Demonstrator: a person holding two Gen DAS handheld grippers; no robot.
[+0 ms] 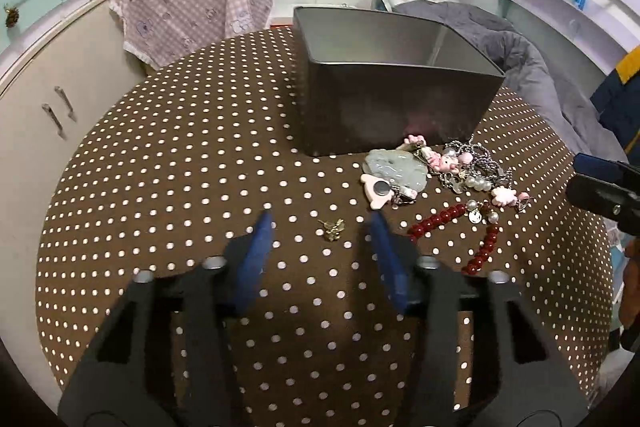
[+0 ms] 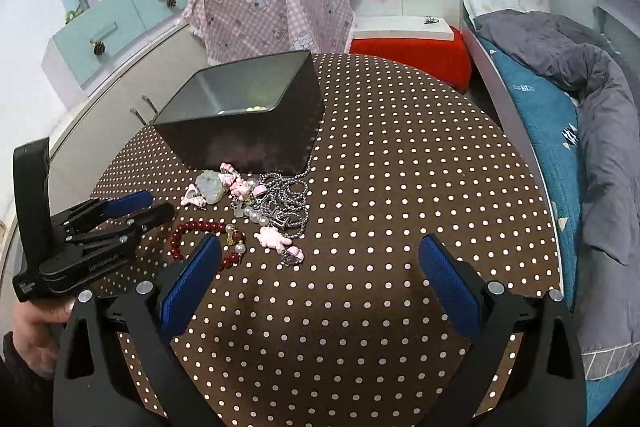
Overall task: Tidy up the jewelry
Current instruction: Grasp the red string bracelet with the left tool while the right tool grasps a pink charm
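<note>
Jewelry is heaped on a round table covered with a brown, white-dotted cloth, just in front of a dark metal box that stands toward the table's far edge. In the heap a pale green carved pendant, pink charms, a silver chain and pearl beads are tangled together, some touching the box's near wall. A red bead bracelet is laid nearer the table's middle, just beside the heap. A small brass-coloured charm is set apart from the rest, on bare cloth.

The left gripper is held low over the table with its blue-padded jaws partly parted; the brass charm is seen between the two fingertips, but no pad is pressed on it and nothing is gripped. The right gripper is held wide open over bare cloth, near the bracelet and the pink charms, with nothing between its jaws. Inside the box a few pale beads are visible on the bottom. Part of a hand on the left gripper's handle is seen in the right wrist view.
</note>
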